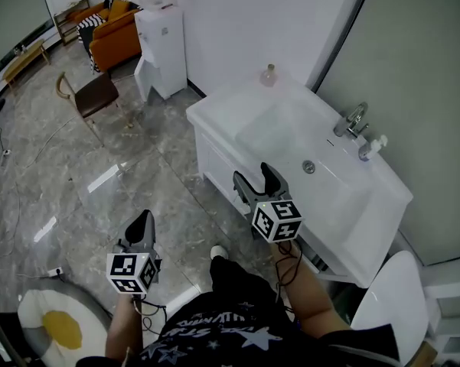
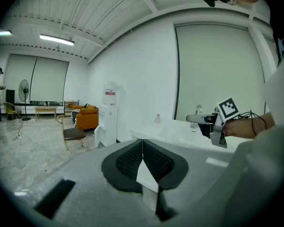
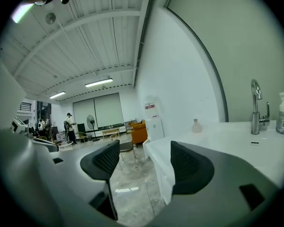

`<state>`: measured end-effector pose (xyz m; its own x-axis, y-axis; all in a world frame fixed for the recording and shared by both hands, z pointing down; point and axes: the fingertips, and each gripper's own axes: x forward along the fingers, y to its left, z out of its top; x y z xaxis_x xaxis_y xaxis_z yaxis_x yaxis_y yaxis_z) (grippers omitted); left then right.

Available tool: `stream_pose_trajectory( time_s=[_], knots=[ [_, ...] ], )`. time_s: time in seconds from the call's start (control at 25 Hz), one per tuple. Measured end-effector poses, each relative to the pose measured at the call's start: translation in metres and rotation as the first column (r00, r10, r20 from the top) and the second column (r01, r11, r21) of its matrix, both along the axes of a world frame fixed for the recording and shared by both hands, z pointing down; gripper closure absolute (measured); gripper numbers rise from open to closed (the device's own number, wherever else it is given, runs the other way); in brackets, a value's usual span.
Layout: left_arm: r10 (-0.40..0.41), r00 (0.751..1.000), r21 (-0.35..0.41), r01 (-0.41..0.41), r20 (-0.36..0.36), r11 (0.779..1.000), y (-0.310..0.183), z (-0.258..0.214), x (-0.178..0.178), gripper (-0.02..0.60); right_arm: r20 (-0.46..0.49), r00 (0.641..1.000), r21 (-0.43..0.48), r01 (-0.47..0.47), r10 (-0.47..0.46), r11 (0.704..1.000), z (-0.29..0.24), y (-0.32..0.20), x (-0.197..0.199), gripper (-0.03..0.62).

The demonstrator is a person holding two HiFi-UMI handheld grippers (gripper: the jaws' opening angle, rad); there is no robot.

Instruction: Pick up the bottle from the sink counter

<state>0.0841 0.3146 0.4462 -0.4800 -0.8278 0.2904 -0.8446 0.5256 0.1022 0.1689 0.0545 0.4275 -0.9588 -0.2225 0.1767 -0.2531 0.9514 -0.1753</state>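
A small clear bottle (image 1: 269,75) stands at the far corner of the white sink counter (image 1: 237,102); both gripper views show it far off (image 2: 157,119) (image 3: 195,125). My right gripper (image 1: 256,179) hovers at the counter's front edge, near the basin, well short of the bottle. Its jaws stand open (image 3: 144,159) with nothing between them. My left gripper (image 1: 142,220) hangs over the floor to the left of the cabinet, its pads pressed together (image 2: 142,144) and empty. In the left gripper view the right gripper (image 2: 204,120) shows over the counter.
A faucet (image 1: 353,119) and a white pump bottle (image 1: 372,147) stand at the back of the basin by the wall. A water dispenser (image 1: 161,48), a chair (image 1: 92,94) and an orange sofa (image 1: 111,33) stand beyond. A white seat (image 1: 402,304) is at lower right.
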Motion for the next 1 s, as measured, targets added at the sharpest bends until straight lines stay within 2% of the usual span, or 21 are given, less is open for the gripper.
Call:
stream_pose_trajectory(
  time_s=[0.16, 0.4, 0.76, 1.0],
  knots=[
    [-0.001, 1.0, 0.004, 0.001, 0.007, 1.0, -0.061, 0.001, -0.042, 0.561, -0.018, 1.0, -0.01, -0.015, 0.015, 1.0, 0.008, -0.063, -0.036, 0.27],
    [0.015, 0.999, -0.028, -0.016, -0.03, 0.999, -0.129, 0.001, -0.082, 0.561, -0.025, 0.999, -0.044, -0.026, 0.025, 0.999, 0.012, -0.128, -0.08, 0.269],
    [-0.002, 1.0, -0.03, 0.002, -0.008, 1.0, -0.161, -0.003, -0.138, 0.561, -0.042, 0.998, -0.073, -0.041, 0.038, 0.996, 0.024, -0.168, -0.119, 0.269],
    [0.049, 0.999, -0.009, -0.049, -0.008, 0.999, -0.191, 0.004, -0.191, 0.561, -0.062, 0.992, -0.064, -0.112, 0.108, 0.992, 0.033, -0.195, -0.143, 0.269]
  ],
)
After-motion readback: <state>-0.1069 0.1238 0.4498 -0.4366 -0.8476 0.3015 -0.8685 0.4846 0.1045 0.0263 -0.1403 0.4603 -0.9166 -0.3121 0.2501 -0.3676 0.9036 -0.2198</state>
